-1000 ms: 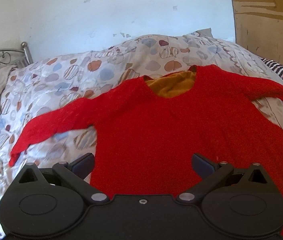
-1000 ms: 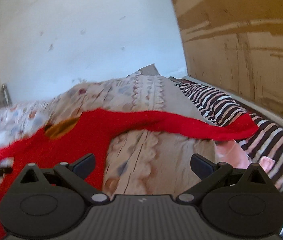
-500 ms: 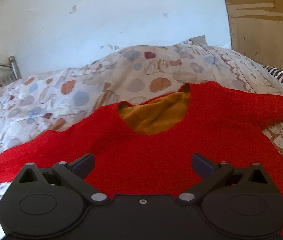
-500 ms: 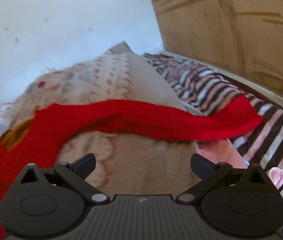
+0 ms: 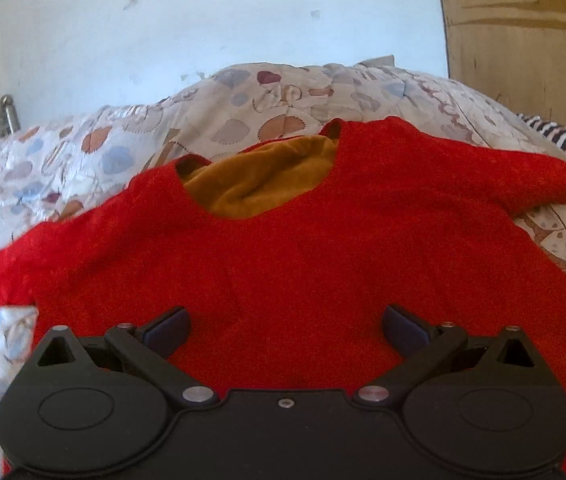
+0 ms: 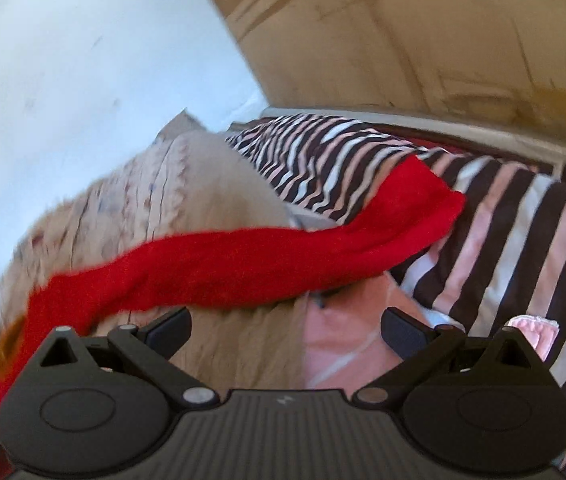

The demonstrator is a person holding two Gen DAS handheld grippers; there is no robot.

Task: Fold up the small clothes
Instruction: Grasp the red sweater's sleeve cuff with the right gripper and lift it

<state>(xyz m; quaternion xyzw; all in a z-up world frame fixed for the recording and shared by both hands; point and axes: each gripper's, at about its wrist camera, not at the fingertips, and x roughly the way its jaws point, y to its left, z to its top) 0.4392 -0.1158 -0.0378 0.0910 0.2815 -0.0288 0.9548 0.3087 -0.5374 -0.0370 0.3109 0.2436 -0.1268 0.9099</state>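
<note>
Bedding fills both views: a spotted quilt in the middle and a striped sheet off to the right, with a pale wall behind.

Closest to us, our left gripper hangs over the body of the red sweater. Its jaws are wide open and hold nothing. We cannot tell if the tips touch the cloth. The sweater lies flat on the quilt, neck away from us, with a brown lining showing in the neck hole.

Our right gripper is wide open too, and empty. Just past its jaws the right sleeve runs across from left to right. The cuff lies farthest out, on the striped sheet.

We think the sleeve gets folded in first. It lies crosswise to the right jaws, so they can close over it as they are. The right hand is the nearer one for that.
</note>
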